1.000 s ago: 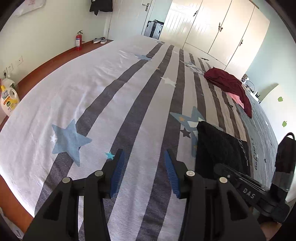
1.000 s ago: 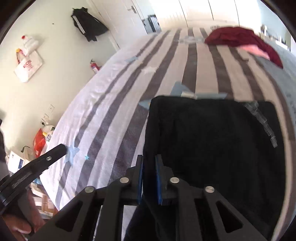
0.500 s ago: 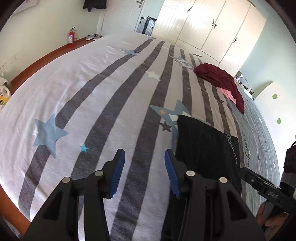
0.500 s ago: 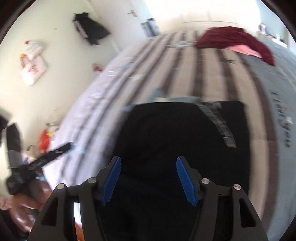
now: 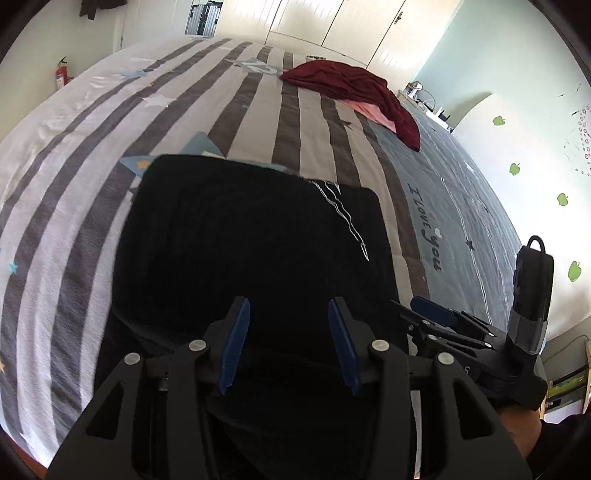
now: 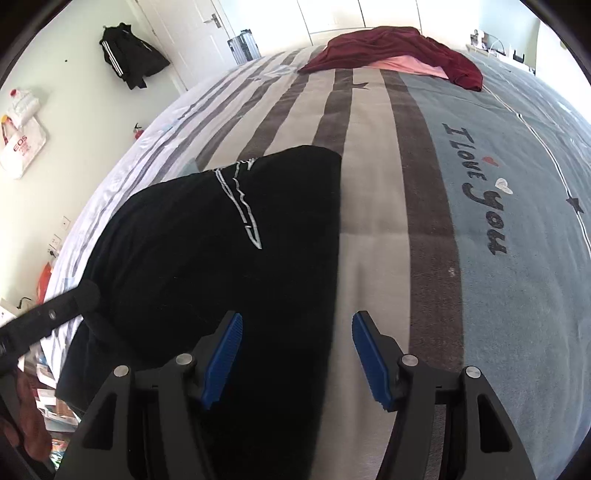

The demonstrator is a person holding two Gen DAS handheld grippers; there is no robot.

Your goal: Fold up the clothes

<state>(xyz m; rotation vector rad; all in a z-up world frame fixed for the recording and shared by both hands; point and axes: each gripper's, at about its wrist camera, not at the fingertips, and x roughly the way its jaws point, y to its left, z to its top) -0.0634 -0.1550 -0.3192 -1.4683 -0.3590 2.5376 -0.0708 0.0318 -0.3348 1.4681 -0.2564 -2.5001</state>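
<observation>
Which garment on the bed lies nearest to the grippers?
The black garment with white line print, right under both open grippers; the dark red garment lies far off.

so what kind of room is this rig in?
Almost certainly a bedroom: a wide bed with striped bedding, built-in wardrobe doors behind it, and clothes laid out, a black garment and a maroon one.

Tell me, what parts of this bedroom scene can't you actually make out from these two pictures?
- Near edge of the black garment: left view, hidden behind the left gripper.
- Pink garment: right view, mostly covered by the maroon garment.
- White bag lettering: right view, too small to read fully.
</observation>
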